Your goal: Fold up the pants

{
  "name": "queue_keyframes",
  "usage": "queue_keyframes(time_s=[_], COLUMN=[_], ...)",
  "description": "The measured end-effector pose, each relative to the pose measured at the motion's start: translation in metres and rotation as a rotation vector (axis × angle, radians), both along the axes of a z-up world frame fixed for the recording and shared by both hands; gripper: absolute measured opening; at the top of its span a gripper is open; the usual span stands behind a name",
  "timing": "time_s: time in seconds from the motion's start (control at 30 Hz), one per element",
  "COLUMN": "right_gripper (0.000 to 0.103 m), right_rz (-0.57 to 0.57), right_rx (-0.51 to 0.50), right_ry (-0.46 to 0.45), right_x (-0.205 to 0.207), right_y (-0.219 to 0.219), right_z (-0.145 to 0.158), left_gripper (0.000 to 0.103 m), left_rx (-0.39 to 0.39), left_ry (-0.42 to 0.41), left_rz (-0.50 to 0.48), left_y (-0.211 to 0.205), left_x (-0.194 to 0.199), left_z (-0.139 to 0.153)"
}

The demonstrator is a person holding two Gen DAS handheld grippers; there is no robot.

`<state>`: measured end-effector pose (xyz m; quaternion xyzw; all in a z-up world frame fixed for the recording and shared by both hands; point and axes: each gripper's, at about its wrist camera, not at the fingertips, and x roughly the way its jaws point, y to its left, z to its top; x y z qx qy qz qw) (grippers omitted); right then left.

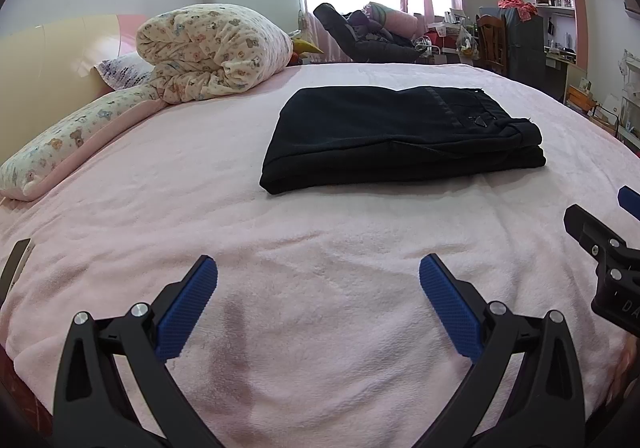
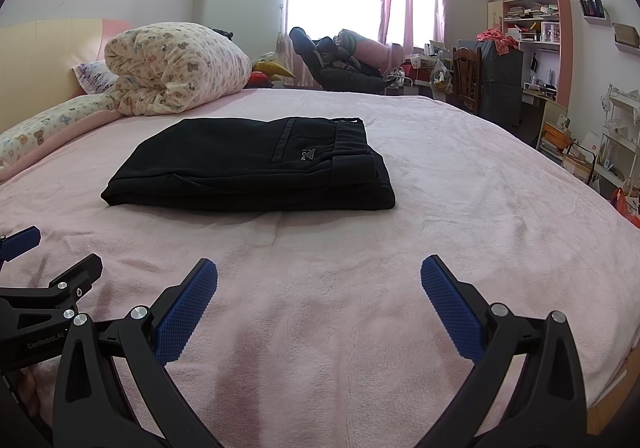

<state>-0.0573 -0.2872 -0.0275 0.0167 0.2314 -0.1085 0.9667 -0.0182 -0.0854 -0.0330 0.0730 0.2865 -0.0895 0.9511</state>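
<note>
Black pants [image 1: 400,135] lie folded in a flat rectangular stack on the pink bed cover [image 1: 320,232], with a back pocket and small logo on top. They show in the right wrist view [image 2: 256,167] too. My left gripper [image 1: 318,280] is open and empty, held over the cover well short of the pants. My right gripper [image 2: 319,280] is open and empty too, also short of the pants. The right gripper shows at the right edge of the left wrist view [image 1: 600,232]. The left gripper shows at the left edge of the right wrist view [image 2: 36,264].
A rolled patterned quilt [image 1: 212,51] and pillows [image 1: 64,139] lie at the head of the bed on the left. A dark flat object [image 1: 16,264] lies at the bed's left edge. A chair [image 2: 468,79], desk shelves [image 2: 536,39] and clutter stand beyond the bed's right side.
</note>
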Motion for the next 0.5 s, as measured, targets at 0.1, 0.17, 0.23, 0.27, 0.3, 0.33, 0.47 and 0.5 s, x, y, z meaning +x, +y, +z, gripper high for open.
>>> queue_keyframes(time_s=[0.1, 0.17, 0.23, 0.27, 0.3, 0.33, 0.47, 0.5], right_gripper=[0.102, 0.102, 0.102, 0.102, 0.102, 0.102, 0.102, 0.102], right_rz=[0.0, 0.0, 0.0, 0.001, 0.0, 0.001, 0.001, 0.001], right_rx=[0.0, 0.0, 0.0, 0.001, 0.0, 0.0, 0.0, 0.001], right_ry=[0.001, 0.0, 0.0, 0.0, 0.0, 0.001, 0.0, 0.0], right_x=[0.0001, 0.0001, 0.0, 0.0, 0.0001, 0.0001, 0.0001, 0.0002], right_y=[0.0002, -0.0003, -0.0004, -0.0003, -0.0007, -0.0007, -0.0013, -0.0009], right_z=[-0.0006, 0.0001, 0.0, -0.0003, 0.0001, 0.0, 0.0003, -0.0002], left_gripper=[0.101, 0.101, 0.101, 0.101, 0.101, 0.101, 0.101, 0.101], left_rx=[-0.003, -0.002, -0.002, -0.001, 0.0, 0.001, 0.006, 0.005], left_ry=[0.0, -0.001, -0.001, -0.002, -0.003, -0.003, -0.001, 0.0], left_rz=[0.001, 0.002, 0.001, 0.0, -0.001, -0.002, -0.008, -0.007], left_y=[0.0008, 0.0006, 0.0007, 0.0005, 0.0005, 0.0007, -0.0006, -0.0006], left_x=[-0.0015, -0.0018, -0.0016, -0.0021, -0.0024, -0.0021, -0.0021, -0.0021], left_z=[0.0006, 0.0006, 0.0006, 0.0008, 0.0011, 0.0012, 0.0012, 0.0012])
